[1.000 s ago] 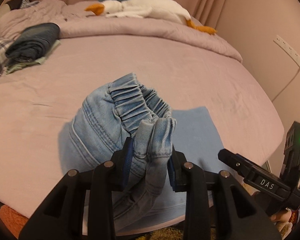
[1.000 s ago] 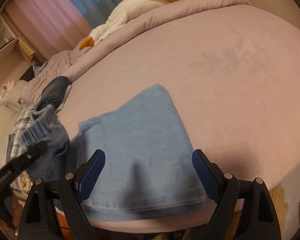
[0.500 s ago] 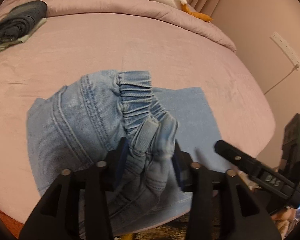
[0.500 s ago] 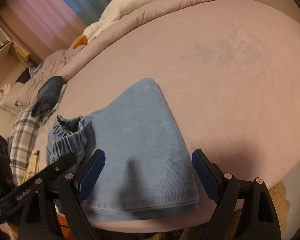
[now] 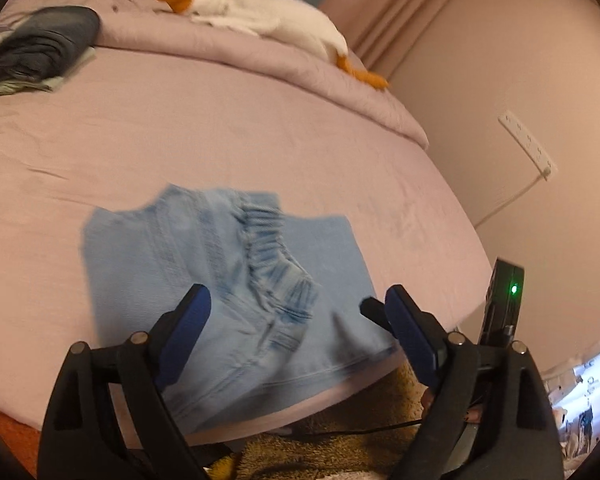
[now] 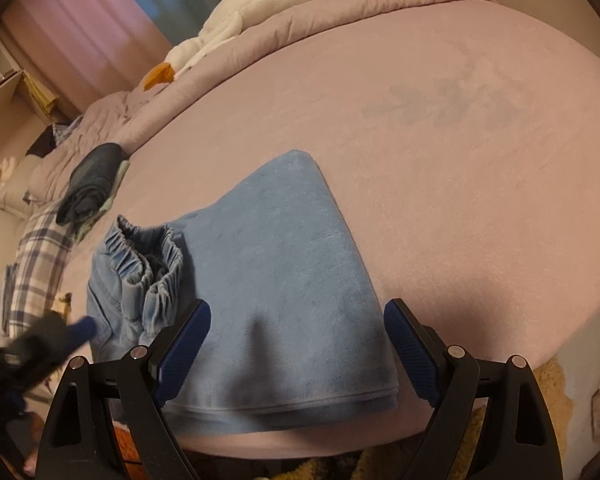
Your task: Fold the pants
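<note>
The pants (image 5: 220, 280) lay folded on the bed (image 5: 260, 140), near its edge, waistband doubled over the legs. My left tool (image 5: 296, 320) was opening, nothing pinched between its pads; my right tool (image 6: 296, 344) hung released, empty. I judged only tidying remained.

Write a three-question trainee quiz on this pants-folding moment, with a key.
1. True or false: the left gripper has its fingers clamped on the elastic waistband.
2. Which lies under the light denim pants? A) plaid cloth B) blue towel C) plush goose
3. Fill in: the dark folded clothes sit on the ___ .

Key
1. False: the fingers are opening and stand apart above the pants, gripping nothing.
2. B, though the pants cover only the towel's left part.
3. bed, far left of the pants.
</note>
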Tool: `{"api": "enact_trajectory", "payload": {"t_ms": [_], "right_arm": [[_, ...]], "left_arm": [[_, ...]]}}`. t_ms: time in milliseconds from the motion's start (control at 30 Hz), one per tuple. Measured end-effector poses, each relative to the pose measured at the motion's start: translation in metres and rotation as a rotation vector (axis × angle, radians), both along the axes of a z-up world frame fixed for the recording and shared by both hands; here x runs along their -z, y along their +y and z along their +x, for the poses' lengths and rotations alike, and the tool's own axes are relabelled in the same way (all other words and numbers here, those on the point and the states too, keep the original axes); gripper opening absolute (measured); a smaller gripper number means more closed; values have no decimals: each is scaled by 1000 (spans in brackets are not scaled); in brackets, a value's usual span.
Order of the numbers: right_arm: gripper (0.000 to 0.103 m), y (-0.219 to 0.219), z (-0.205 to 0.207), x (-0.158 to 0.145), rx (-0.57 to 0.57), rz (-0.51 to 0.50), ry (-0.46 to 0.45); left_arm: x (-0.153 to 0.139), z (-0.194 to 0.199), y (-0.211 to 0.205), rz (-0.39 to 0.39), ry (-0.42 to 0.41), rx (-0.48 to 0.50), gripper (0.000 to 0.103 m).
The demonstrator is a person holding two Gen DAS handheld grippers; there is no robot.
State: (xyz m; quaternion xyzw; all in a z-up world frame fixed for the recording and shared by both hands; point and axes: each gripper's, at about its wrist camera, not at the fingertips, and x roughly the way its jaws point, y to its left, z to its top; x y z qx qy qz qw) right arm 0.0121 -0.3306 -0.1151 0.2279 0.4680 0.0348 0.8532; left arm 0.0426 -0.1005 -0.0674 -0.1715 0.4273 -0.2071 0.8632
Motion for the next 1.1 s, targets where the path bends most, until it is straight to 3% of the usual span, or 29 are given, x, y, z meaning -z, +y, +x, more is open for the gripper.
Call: {"api": "enact_trajectory", "payload": {"t_ms": [200,400,500,733,933,1100], "right_arm": [[88,5,-1,-3,-11,-16,-7],[89,22,0,-14,-51,-43,-36],[98,31,2,-22,-69,-48,-58],[101,59,11,-33,-166,-39,-110],[101,85,31,-8,-237,13,-15],[101,103,40,1,-318,110,4]], "left_arm": [[-1,-1,39,54,-31,-146,99],[22,-1,77,135,36,-294,99],[30,0,88,128,70,-305,99],[34,-1,97,124,83,-305,99],[39,-2,103,148,95,-322,99],[42,-1,107,150,107,-331,99]]}}
